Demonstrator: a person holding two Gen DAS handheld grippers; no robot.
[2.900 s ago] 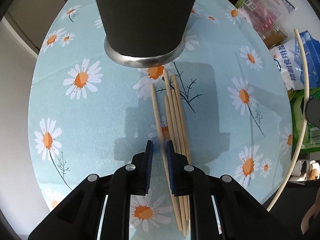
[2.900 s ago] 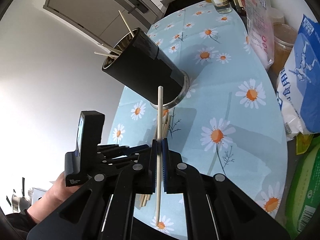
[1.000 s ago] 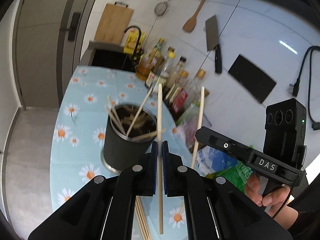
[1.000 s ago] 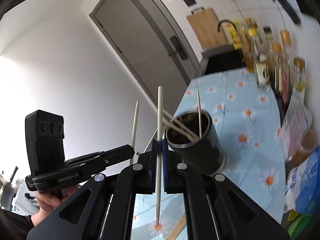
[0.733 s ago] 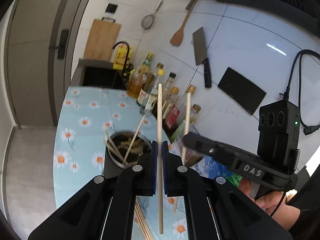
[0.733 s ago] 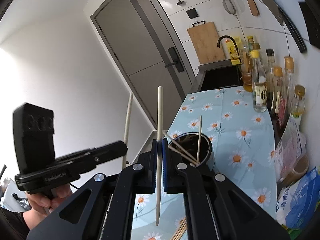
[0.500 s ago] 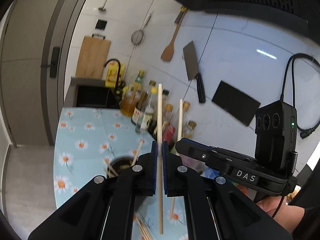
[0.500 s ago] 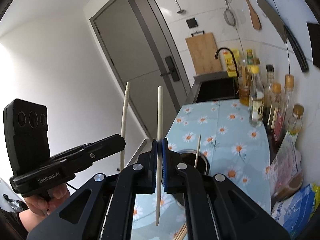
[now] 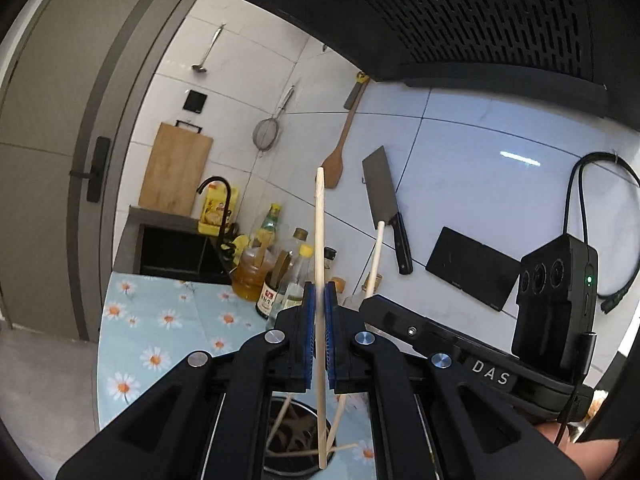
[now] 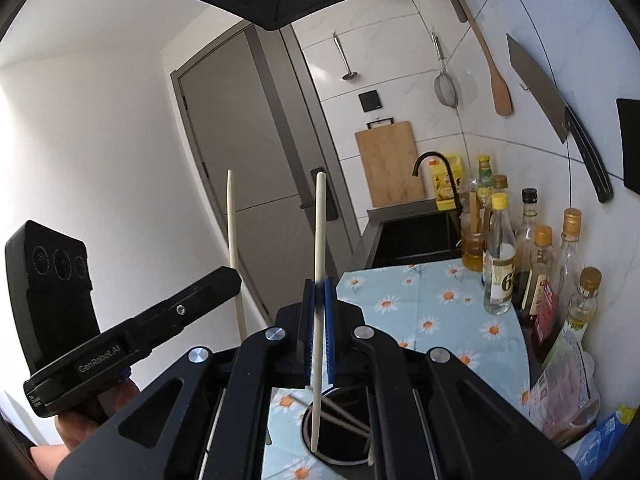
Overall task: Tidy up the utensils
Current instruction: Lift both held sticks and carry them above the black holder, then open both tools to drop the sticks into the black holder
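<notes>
over the holder (image 9: 298, 446), both grippers clamp chopsticks.

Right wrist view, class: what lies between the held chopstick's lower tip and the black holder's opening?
Nothing. In the right wrist view the chopstick hangs with its tip over the black holder, other chopsticks leaning inside.

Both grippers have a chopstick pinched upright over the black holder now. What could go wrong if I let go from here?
The left gripper and right gripper each pinch one chopstick mid-length, their lower tips just over the black holder. The sticks crossed inside it could block or deflect a dropped stick, letting it tip out over the rim. The two grippers work close together, so the held sticks might knock each other. The bottles nearby could be bumped on the way out.
</notes>
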